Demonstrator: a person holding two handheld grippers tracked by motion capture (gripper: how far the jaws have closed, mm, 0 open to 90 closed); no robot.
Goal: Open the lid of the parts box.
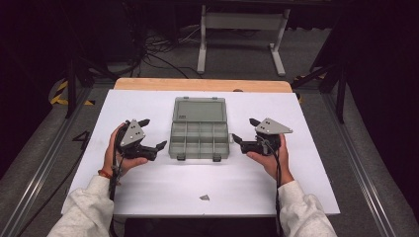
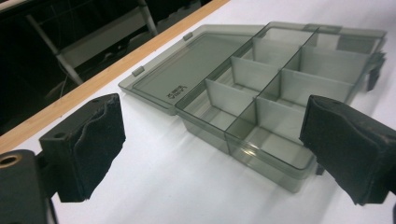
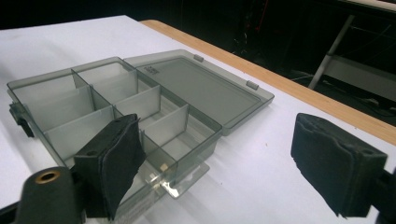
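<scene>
Flanking the open compartment box [image 1: 199, 140] without touching it, left tool [image 1: 150, 136] and right tool [image 1: 245, 132] gape apart.

A white table top [image 1: 148, 182] takes up the middle of the high view, with a strip of bare wood edge [image 1: 202, 84] along its far side, toward the top of the frame. At the centre of the surface lies a grey see-through compartment box [image 1: 199, 140], its lid [image 1: 200, 109] folded flat onto the table toward the wooden edge. The tray has 2 rows of dividers and 2 latches on its near side. Low in the frame, just right of centre, a small grey scrap [image 1: 204, 197] lies on the white, well apart from the box. In the left gripper view the wood edge runs diagonally across the upper left.
</scene>
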